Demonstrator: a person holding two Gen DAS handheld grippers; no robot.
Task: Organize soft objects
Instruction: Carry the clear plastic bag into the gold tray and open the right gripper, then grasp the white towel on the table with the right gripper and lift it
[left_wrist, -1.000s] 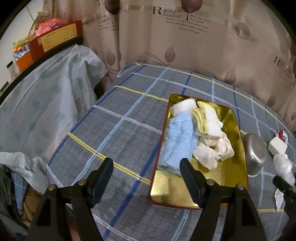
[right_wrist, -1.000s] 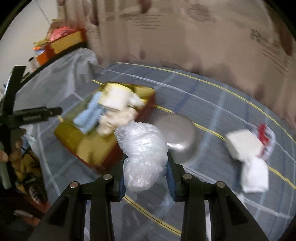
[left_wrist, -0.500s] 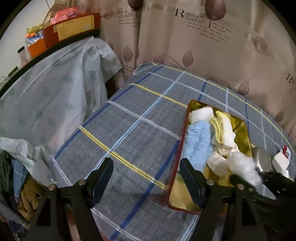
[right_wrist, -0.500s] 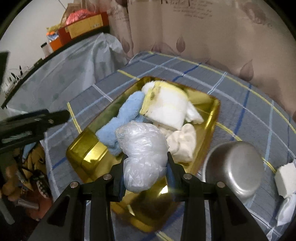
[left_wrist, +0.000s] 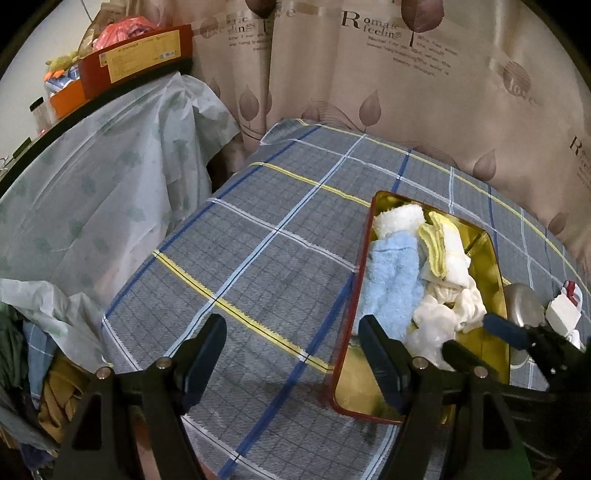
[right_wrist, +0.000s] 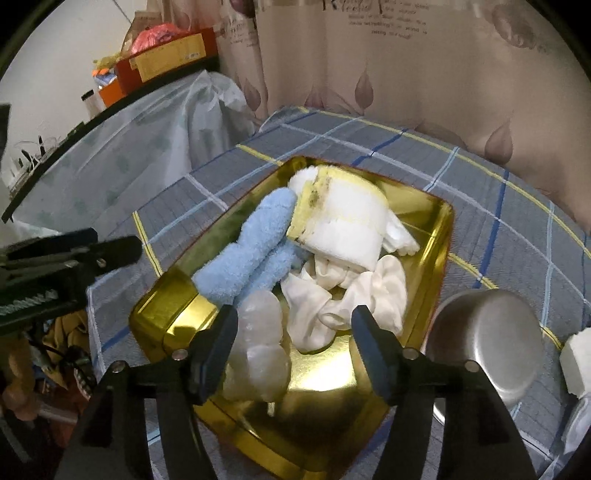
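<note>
Fingers (right_wrist: 364, 354) of right gripper (right_wrist: 291, 350) just parted, crumpled plastic bag (right_wrist: 258, 350) loose against left one, over gold tray (right_wrist: 439, 236); left gripper (left_wrist: 291, 354) agape, empty.

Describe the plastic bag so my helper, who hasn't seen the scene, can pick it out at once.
Start at the gold tray on the checked tablecloth. At the tray's near end, between the open fingers of the right hand-held gripper, lies the crumpled plastic bag, just in front of the blue towel. It is the only glossy, see-through item; its neighbours are all cloth.
</note>
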